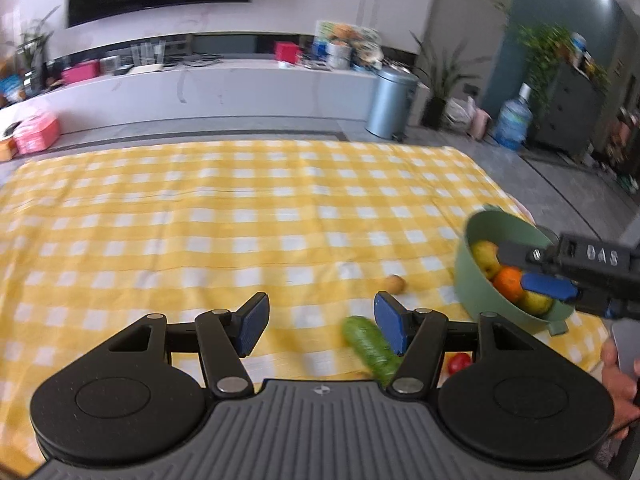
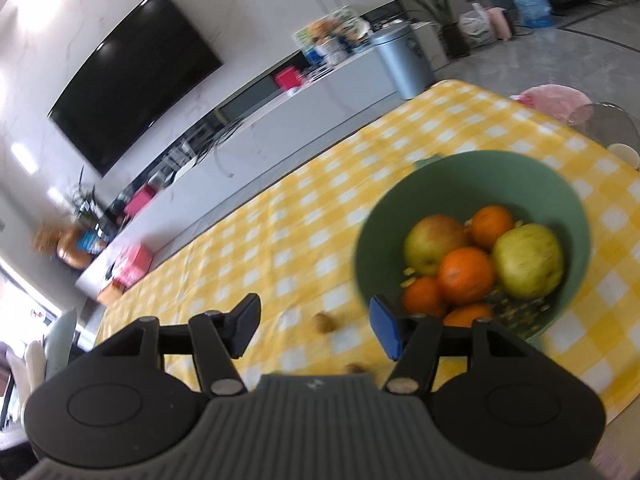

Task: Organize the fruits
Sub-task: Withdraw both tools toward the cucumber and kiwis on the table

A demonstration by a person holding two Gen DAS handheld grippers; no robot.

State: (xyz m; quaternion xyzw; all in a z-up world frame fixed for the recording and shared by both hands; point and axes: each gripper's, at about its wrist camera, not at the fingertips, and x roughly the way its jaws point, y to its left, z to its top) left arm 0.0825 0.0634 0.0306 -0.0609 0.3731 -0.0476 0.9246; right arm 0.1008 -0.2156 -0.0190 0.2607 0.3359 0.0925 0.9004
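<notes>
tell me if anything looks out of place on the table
A few things lie loose on the cloth outside the green bowl of apples and oranges: a cucumber, a red tomato beside it, and a small brown fruit. Nothing looks spilled or damaged.

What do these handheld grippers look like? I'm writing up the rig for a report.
Both match: the left gripper and right gripper have black linkage arms with silver pivot pins, blue ribbed pads on the fingers, two round black discs, and a grey ribbed body with a small logo. From the left view, the right gripper shows white digits on its side. No cables are visible.
</notes>
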